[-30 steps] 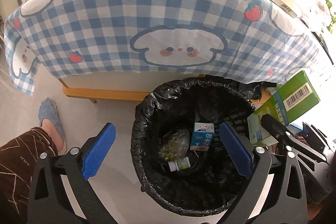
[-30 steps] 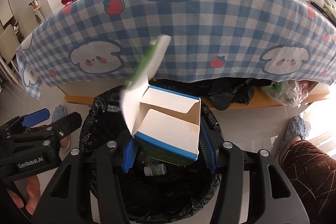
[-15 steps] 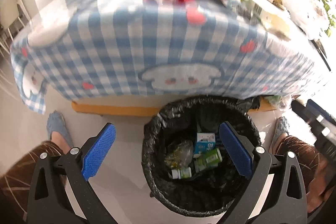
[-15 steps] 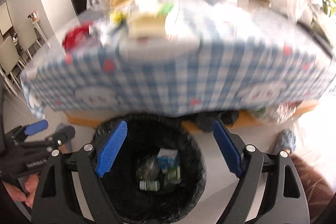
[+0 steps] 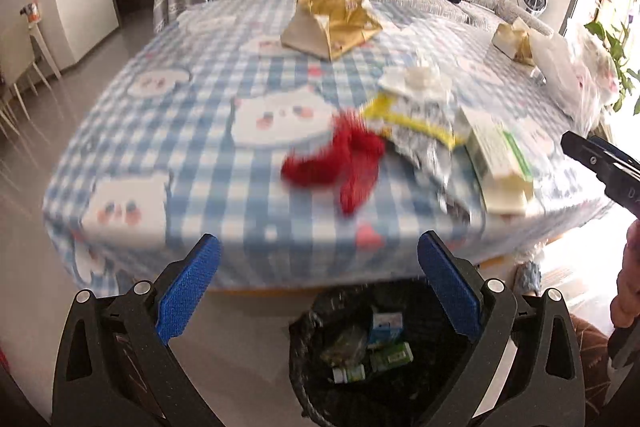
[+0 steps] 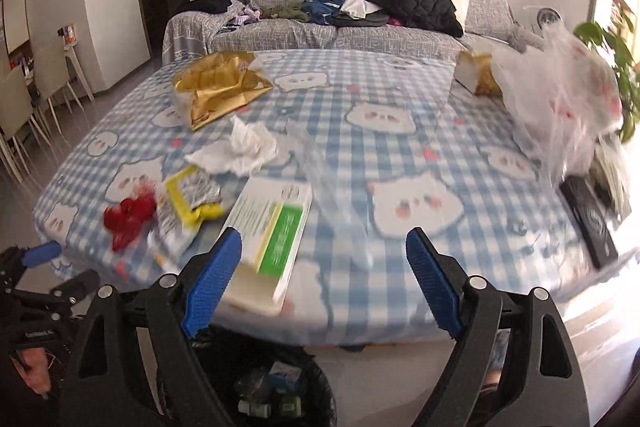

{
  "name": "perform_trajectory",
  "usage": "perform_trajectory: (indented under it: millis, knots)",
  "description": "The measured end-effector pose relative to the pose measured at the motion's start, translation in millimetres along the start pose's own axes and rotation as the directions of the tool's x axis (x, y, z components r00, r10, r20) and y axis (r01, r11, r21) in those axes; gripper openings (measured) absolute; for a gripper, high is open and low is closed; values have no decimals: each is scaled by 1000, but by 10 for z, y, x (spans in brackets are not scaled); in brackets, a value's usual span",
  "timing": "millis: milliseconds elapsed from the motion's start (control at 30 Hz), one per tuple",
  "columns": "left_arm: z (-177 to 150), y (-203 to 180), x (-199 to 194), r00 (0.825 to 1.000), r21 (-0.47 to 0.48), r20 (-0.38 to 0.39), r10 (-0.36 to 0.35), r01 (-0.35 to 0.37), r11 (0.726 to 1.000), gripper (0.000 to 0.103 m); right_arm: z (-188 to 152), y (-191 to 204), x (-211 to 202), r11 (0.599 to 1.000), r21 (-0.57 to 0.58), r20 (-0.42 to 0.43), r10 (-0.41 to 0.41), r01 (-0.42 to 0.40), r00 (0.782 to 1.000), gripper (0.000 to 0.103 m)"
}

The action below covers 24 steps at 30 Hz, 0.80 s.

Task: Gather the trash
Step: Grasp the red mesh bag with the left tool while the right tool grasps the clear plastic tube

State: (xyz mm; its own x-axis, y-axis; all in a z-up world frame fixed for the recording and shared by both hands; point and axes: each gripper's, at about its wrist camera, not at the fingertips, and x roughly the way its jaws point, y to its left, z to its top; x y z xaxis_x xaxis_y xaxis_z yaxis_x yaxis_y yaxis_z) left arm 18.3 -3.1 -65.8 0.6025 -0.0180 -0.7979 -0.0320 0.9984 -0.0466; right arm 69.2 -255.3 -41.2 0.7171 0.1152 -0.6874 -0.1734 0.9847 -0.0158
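Observation:
My left gripper is open and empty, raised in front of the table's near edge. My right gripper is open and empty too, above the near edge. On the blue checked tablecloth lie a red crumpled wrapper, a yellow-and-silver packet, a green-and-white box, crumpled white tissue, a clear plastic bottle and a gold bag. The black-lined trash bin stands on the floor below, holding cartons and small bottles; it also shows in the right wrist view.
A white plastic bag and a black remote sit at the table's right side. A small gold-and-white box is at the far right. A grey sofa with clothes stands behind the table. Chairs stand at left.
The right gripper opened and dropped the green-and-white box into the bin. Both grippers then rose from the bin to look over the table top.

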Motion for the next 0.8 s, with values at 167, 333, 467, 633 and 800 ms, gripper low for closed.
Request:
perform_trajectory:
  millis: [167, 333, 467, 633, 800]
  knots:
    - [242, -10, 118, 1000, 32, -7, -12, 12, 999, 97, 232, -28, 180, 1000, 9, -37, 5, -4, 999, 72]
    - [357, 10, 282, 999, 34, -38, -17, 18, 999, 96, 375, -4, 317, 1000, 3, -62, 11, -11, 998, 67]
    - [425, -11, 394, 998, 48, -51, -22, 24, 999, 93, 447, 23, 456, 1000, -4, -84, 13, -13, 996, 64]
    - [477, -31, 519, 997, 60, -70, -27, 31, 998, 87, 503, -2, 658, 1000, 14, -115, 23, -21, 993, 58]
    - [455, -82, 646, 994, 77, -108, -35, 43, 996, 83, 542, -35, 843, 999, 21, -147, 33, -30, 989, 53]
